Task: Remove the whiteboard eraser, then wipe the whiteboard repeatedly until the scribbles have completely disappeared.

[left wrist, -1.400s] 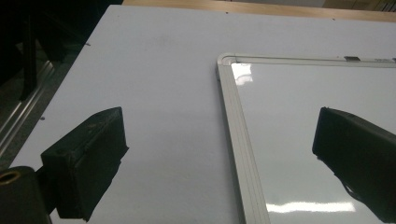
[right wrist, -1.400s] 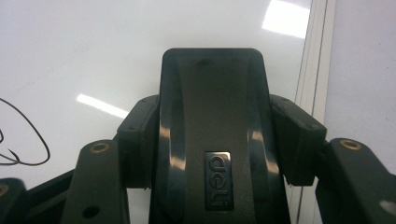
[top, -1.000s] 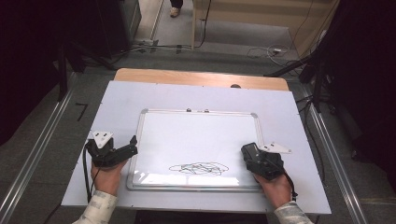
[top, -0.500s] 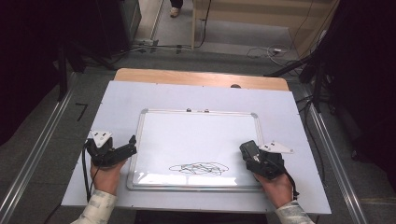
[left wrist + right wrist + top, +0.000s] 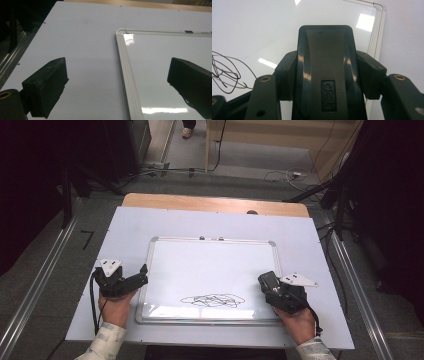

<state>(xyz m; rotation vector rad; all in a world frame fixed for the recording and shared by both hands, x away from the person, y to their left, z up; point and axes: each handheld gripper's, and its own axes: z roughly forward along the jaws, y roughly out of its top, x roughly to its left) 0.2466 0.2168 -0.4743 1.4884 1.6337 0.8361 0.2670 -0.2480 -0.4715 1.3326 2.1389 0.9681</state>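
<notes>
Low in the frame's centre, a whiteboard point(image 5: 212, 270) lies flat on the counter point(image 5: 130, 225), a black scribble point(image 5: 214, 300) near its bottom edge. Right tongs point(image 5: 267, 281), at lower right, are clenched on a black eraser point(image 5: 325, 75) poised over the board, just right of the scribble. Left tongs point(image 5: 142, 275), released, straddle the board's left frame. Wiping seems about to begin; next, the eraser must press down and sweep leftward across the marks.
</notes>
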